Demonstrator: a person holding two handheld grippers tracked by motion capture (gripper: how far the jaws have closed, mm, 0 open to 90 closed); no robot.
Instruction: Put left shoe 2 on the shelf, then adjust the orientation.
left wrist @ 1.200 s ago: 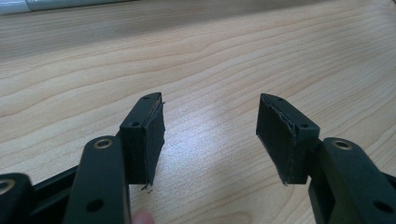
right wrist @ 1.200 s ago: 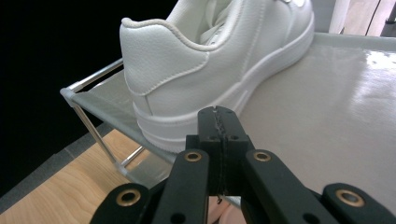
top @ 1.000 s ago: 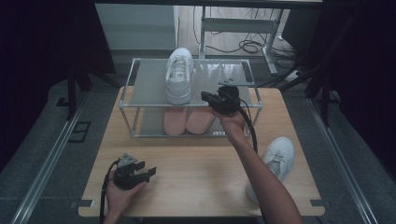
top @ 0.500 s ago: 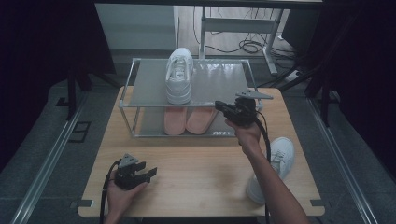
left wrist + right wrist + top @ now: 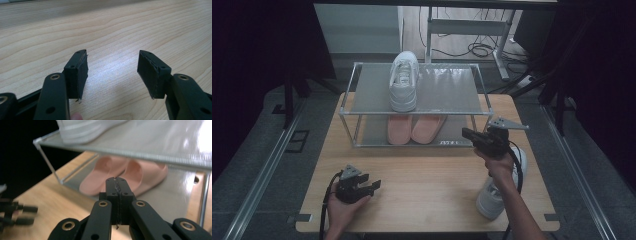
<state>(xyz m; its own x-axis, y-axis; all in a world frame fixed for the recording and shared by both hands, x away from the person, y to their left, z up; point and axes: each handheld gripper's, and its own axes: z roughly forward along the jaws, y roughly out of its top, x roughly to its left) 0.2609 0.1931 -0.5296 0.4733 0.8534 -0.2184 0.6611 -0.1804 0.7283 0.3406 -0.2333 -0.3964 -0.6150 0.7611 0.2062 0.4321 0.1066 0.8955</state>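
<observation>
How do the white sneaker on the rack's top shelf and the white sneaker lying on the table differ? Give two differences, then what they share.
The sneaker on the top shelf stands in full sight on the rack; the sneaker on the table lies at the near right edge, partly hidden by the forearm holding the right gripper. The shelf sneaker points away from the person; the table sneaker lies angled. Both are white.

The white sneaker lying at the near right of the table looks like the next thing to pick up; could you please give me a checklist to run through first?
1. right gripper empty: ok, jaws shut on nothing.
2. Right jaws open for a grasp: not ok, shut.
3. Loose white sneaker within reach: ok, beside the right forearm on the table.
4. Sneaker unobstructed: cannot tell, the forearm partly covers it.
5. Space on the rack top shelf: ok, free beside the shelved sneaker.
6. left gripper out of the way: ok, open, low over bare wood.
</observation>
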